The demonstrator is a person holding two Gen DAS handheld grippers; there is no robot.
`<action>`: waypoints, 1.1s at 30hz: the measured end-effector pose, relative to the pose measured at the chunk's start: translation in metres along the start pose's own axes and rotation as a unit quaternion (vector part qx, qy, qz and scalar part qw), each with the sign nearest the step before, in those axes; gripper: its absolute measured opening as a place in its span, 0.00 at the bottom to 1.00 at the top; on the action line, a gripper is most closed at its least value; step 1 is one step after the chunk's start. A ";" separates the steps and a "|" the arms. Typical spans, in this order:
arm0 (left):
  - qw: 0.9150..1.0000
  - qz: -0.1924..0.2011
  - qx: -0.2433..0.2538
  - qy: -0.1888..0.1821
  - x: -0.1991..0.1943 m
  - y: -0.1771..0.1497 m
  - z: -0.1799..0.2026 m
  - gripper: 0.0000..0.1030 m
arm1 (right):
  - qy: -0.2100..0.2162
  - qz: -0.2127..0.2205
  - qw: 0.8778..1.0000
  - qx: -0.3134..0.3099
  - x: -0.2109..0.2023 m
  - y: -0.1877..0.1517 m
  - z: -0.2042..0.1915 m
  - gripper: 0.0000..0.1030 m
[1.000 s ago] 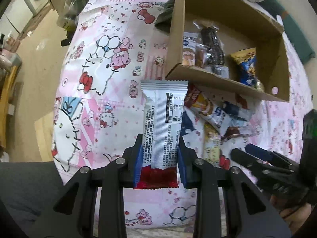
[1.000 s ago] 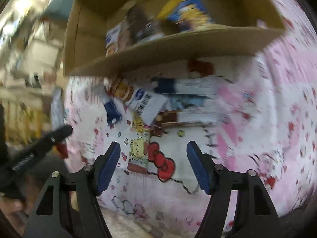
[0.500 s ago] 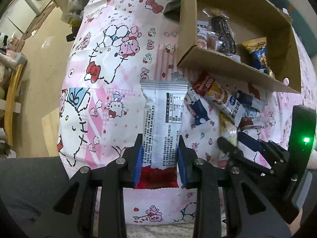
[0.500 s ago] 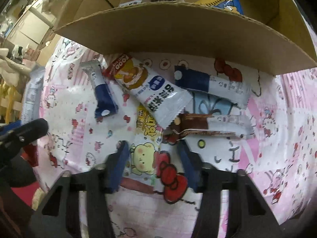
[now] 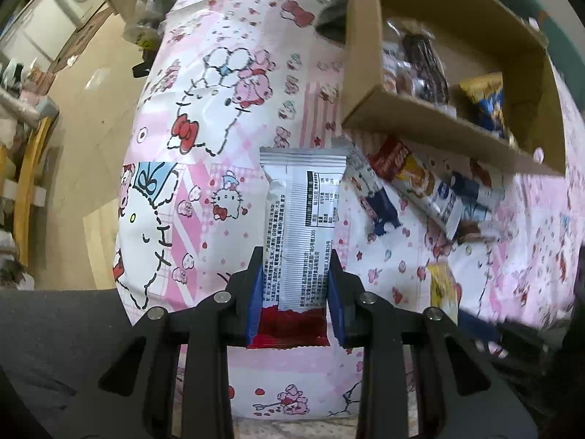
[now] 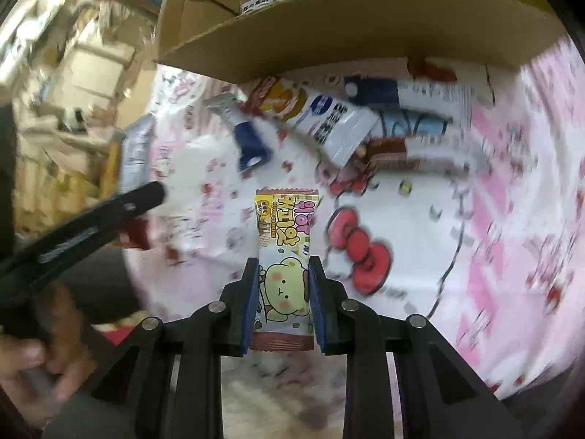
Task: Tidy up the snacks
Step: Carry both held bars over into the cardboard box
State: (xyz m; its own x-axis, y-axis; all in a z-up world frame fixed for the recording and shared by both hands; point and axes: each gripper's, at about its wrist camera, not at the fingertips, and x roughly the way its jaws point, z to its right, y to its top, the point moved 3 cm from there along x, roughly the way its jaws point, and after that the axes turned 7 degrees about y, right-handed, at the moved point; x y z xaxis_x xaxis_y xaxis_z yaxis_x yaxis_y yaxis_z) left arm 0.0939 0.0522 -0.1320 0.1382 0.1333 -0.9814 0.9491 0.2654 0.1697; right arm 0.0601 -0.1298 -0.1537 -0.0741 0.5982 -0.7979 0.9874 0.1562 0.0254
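The right gripper (image 6: 280,301) is clamped on a yellow bear-print wafer pack (image 6: 284,256), lifted above the pink cloth (image 6: 493,256). The left gripper (image 5: 295,303) grips one white wrapper with a red end (image 5: 303,234). Four more snacks lie just near the cardboard box (image 6: 329,25), which sits at the far side.

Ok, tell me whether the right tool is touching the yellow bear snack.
Touching: the right wrist view shows the right tool clamping the yellow bear snack between both blue pads.

box (image 6: 329,36) behind | snack packets (image 6: 321,120) before it | on cloth (image 6: 512,256)
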 end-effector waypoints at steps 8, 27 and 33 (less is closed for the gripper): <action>0.999 0.032 -0.006 -0.008 -0.015 0.004 -0.001 0.26 | 0.019 0.057 0.998 -0.021 -0.052 -0.010 -0.007 0.26; 0.987 0.146 0.032 -0.055 -0.100 0.030 0.025 0.26 | 0.039 0.254 0.964 -0.059 -0.164 0.030 -0.003 0.26; 0.985 0.159 0.042 -0.055 -0.107 0.055 0.038 0.26 | 0.045 0.283 0.957 -0.049 -0.182 0.053 0.006 0.26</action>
State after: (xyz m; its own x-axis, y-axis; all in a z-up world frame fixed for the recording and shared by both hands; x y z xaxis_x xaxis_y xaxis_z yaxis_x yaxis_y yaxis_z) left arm 0.1424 0.0161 -0.0213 0.4574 0.0923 -0.8845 0.8723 0.1465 0.4664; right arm 0.1270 -0.2351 -0.0110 0.4528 0.6731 -0.5847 0.8552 -0.1424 0.4983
